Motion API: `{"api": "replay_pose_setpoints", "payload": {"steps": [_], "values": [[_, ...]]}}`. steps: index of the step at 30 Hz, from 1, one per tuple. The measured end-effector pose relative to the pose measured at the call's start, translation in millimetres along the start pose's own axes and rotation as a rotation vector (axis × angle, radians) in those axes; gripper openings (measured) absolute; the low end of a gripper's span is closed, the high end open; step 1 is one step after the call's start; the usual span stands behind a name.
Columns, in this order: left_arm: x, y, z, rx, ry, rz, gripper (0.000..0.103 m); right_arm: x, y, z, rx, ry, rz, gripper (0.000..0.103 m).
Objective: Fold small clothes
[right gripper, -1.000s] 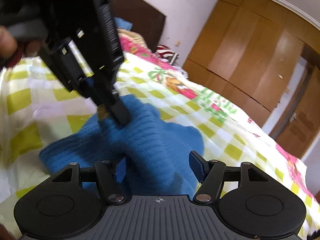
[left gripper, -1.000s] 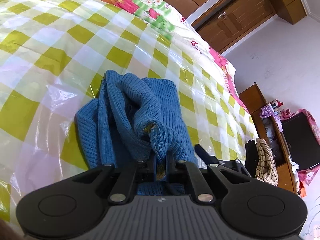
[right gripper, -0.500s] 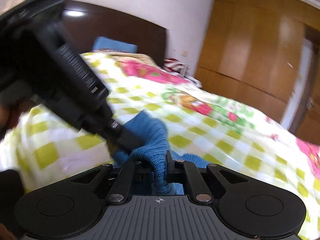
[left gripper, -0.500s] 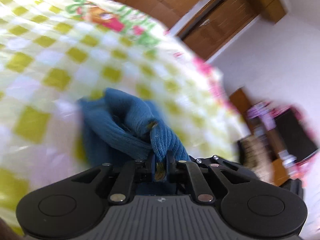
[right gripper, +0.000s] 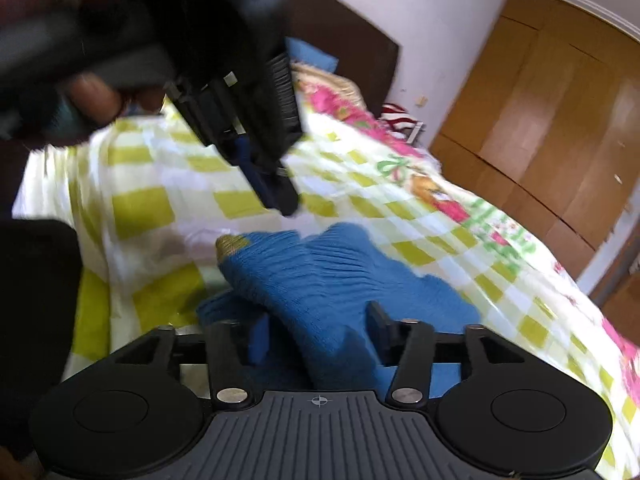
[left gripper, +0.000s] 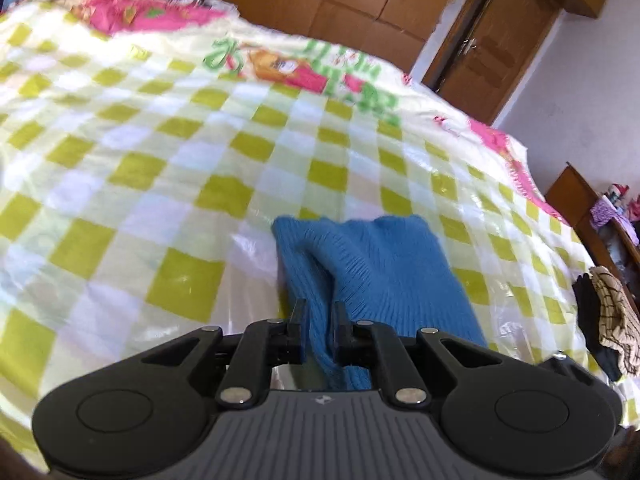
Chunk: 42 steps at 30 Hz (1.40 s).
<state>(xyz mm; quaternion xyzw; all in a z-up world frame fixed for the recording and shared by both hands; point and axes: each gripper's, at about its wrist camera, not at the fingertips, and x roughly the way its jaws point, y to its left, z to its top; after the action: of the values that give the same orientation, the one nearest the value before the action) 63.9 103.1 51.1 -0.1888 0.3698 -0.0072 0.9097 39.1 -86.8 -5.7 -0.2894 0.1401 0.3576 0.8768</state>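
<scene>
My right gripper (right gripper: 318, 334): jaws apart, astride a fold of blue sweater (right gripper: 320, 280) on checked bedspread (right gripper: 160, 184). Left gripper (right gripper: 280, 196): above the sweater, clear of it, blurred. Wooden wardrobe (right gripper: 560, 120) behind.

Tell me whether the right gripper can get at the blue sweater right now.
Probably yes: the right gripper is open, straddling a bunched fold of the blue sweater; the left gripper hangs above, clear of it.

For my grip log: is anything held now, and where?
Nothing is held. The right gripper is open around the sweater; the left gripper hangs above it.
</scene>
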Motion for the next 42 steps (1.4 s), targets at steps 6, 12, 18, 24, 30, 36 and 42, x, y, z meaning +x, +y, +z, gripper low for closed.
{"api": "replay_pose_setpoints", "payload": {"steps": [6,12,18,24,30,36,42], "values": [[26.2,-36.7,-5.9,0.139,0.041,-0.069,0.024,-27.2,-28.3,-16.4,0.098,0.056,-0.064,0.054],[62.3,-44.9,-13.0,0.190,0.100,-0.060,0.024,-1.8,-12.4,-35.9,-0.036,0.148,-0.093,0.053],[59.3,-38.3,-18.8,0.153,0.086,-0.076,0.024,-1.7,-18.3,-42.8,-0.061,0.164,-0.075,0.052],[74.4,-50.8,-41.9,0.296,0.181,-0.038,0.026,8.0,-87.5,-55.8,0.464,0.282,-0.101,0.024],[45.0,-46.9,-33.4,0.246,0.126,-0.047,0.025,-15.6,-103.9,-55.5,0.567,0.318,-0.041,0.024],[35.8,-54.1,-9.8,0.200,-0.018,-0.069,0.025,-48.2,-121.2,-18.9,0.540,0.151,-0.003,0.039],[88.2,-36.2,-6.6,0.094,0.008,0.080,0.026,56.7,-151.7,-14.0,0.614,0.154,0.048,0.041]]}}
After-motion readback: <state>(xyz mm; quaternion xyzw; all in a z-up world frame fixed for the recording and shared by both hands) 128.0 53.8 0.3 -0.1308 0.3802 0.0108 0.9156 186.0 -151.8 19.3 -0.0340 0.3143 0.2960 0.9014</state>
